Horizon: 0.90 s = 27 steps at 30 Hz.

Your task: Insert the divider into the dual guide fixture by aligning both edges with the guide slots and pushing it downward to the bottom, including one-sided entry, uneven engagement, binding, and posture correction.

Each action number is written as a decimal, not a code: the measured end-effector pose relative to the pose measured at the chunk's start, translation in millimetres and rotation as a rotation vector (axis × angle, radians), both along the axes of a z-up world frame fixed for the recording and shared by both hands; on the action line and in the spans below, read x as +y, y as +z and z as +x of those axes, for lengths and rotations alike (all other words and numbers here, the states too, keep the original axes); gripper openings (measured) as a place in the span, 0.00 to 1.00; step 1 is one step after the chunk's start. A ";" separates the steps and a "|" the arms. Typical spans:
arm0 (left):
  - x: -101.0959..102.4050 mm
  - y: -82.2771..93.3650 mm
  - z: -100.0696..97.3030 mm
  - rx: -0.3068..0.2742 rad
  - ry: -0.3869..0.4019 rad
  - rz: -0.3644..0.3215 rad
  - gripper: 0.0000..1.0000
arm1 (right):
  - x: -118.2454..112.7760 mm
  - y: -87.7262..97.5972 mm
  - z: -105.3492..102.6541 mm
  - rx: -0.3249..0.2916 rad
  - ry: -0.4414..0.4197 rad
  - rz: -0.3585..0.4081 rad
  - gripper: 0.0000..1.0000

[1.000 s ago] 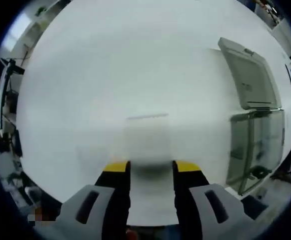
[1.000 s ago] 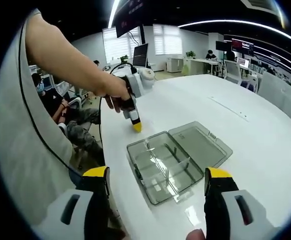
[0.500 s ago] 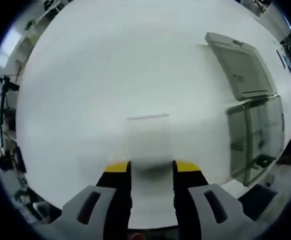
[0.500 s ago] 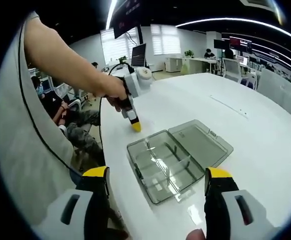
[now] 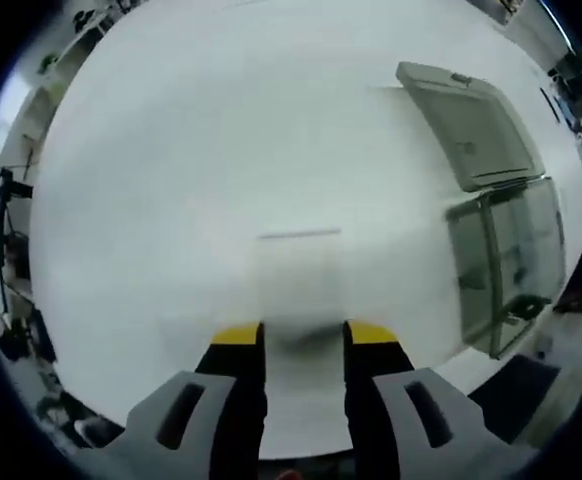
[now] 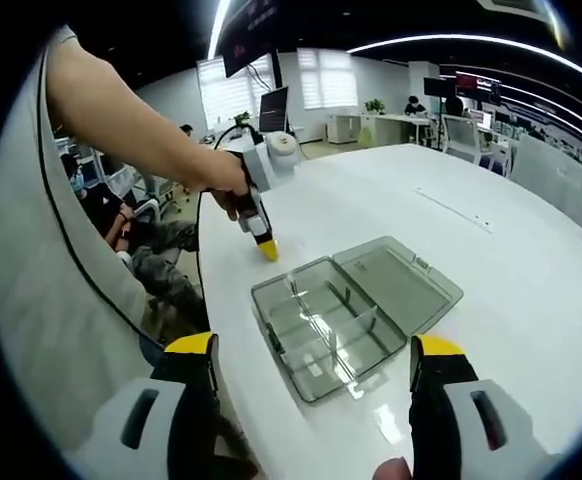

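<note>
No readable writing or brand mark can be made out on any object.

A smoky, translucent grey box (image 6: 356, 307) is seen lying open on the white table (image 6: 511, 270), close to the table's near edge in the right gripper view. Its lid (image 6: 399, 274) is folded flat beside the tray, joined to it along one side. The tray is parted into compartments by 1 long wall and a shorter cross wall (image 6: 356, 325); nothing loose can be seen in any compartment.

In the left gripper view the same box (image 5: 506, 262) is seen at the right, with its lid (image 5: 469, 125) lying beyond it. A pale, translucent divider (image 5: 296, 285) is held between the jaws of the left gripper (image 5: 299, 333), which are closed onto its lower edge; it stands well apart from the box, over bare table.

In the right gripper view the left gripper (image 6: 267, 249) is held in a hand (image 6: 223, 187) above the table, near the box's far corner. The right gripper (image 6: 312, 352) is spread wide, with nothing between its jaws.
</note>
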<state>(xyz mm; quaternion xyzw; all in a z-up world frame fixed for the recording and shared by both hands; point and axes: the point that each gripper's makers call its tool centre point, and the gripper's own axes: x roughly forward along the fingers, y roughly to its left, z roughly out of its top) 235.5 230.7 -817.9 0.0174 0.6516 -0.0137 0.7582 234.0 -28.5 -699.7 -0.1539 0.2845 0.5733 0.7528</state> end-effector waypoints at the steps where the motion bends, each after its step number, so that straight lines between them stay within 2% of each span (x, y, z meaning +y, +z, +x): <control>1: -0.8 0.2 -1.0 0.000 0.000 0.001 0.25 | -0.1 -0.2 -0.7 -0.001 0.000 -0.001 0.76; 18: 0.6 1.4 -5.1 -0.011 -0.009 -0.017 0.25 | -3.2 3.6 -1.2 -0.012 -0.009 -0.006 0.76; 27: 0.1 7.6 -7.0 -0.044 -0.009 -0.049 0.25 | 1.9 6.0 -2.6 -0.017 0.003 0.000 0.77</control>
